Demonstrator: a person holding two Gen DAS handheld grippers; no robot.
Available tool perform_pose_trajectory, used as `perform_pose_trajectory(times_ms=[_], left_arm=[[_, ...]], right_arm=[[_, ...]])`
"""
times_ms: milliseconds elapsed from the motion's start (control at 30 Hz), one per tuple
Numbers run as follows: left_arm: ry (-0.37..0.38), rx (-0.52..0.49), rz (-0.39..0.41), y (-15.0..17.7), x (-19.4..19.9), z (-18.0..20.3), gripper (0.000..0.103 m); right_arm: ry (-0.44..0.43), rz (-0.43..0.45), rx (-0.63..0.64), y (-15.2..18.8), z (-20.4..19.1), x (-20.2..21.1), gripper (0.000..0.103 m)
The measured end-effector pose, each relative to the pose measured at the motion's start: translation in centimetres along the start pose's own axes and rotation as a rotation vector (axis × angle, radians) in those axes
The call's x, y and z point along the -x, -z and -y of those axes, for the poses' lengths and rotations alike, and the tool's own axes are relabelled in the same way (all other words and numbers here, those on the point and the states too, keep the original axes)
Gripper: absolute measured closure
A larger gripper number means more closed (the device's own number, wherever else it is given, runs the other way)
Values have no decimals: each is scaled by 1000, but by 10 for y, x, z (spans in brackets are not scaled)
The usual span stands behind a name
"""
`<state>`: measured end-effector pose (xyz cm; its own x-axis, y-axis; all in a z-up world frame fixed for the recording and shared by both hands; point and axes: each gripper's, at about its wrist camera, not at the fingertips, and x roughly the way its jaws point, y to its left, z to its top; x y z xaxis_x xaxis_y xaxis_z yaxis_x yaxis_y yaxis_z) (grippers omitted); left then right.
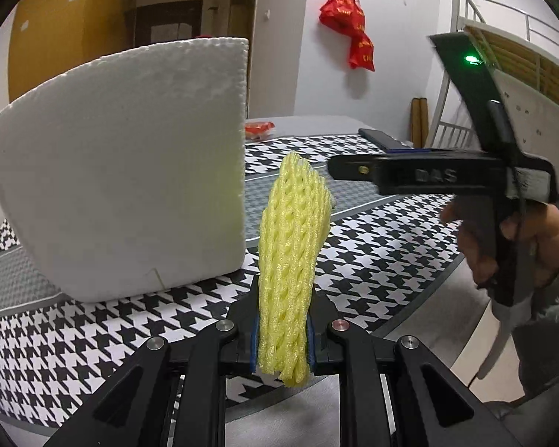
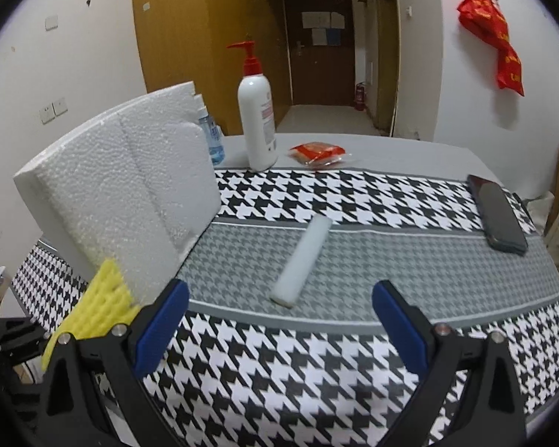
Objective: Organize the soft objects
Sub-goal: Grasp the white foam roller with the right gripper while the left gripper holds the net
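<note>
Left gripper: jaws nearly closed, pads pinching the near end of a yellow foam fruit net, which stands up and away over the near table edge. Judged very light, springy, crushable; the end grip suffices, though the free end may flop.

Right gripper: jaws wide apart, nothing between them.

Just beyond it, mid-table, lies a white foam stick. Judged light and fairly soft; take it across its middle.

Far left: white foam box, standing on the houndstooth cloth.
</note>
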<state>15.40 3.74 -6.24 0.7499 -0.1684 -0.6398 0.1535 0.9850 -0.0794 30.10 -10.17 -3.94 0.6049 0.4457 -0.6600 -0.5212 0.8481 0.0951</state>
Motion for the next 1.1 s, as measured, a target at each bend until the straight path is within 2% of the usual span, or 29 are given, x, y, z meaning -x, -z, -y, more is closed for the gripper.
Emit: perform_pose_trajectory(times_ms=[133,367,500,567,633,733,800,867,1100], left_arm=[[9,15,14,4,5,-5,84],[14,44,26,12,15,-20,84],[2,66,34,16,19,-27,84],[-1,69,39,19,22,-29,84],[0,71,43,22,25,-33,84],[2,74,49,25,29,-35,84],[2,76,52,26,31,-37,84],[3,78,54,27,32,-36,84],[4,78,69,25,42,-34,84]], right_arm=[[-8,-39,7,-9,-7,-14,3],[4,-136,4,-16,-9,-44,23],[39,-156,1,-16,-6,-54,25],[41,-170,-3,-16,-5,-59,33],[41,-183,-4,-15,-5,-65,35],[45,-203,-8,-13,-5,-71,43],[57,-215,-7,-13,-6,-74,44],[57,-226,-6,-12,-6,-78,52],[87,-239,-5,-12,-3,-83,57]])
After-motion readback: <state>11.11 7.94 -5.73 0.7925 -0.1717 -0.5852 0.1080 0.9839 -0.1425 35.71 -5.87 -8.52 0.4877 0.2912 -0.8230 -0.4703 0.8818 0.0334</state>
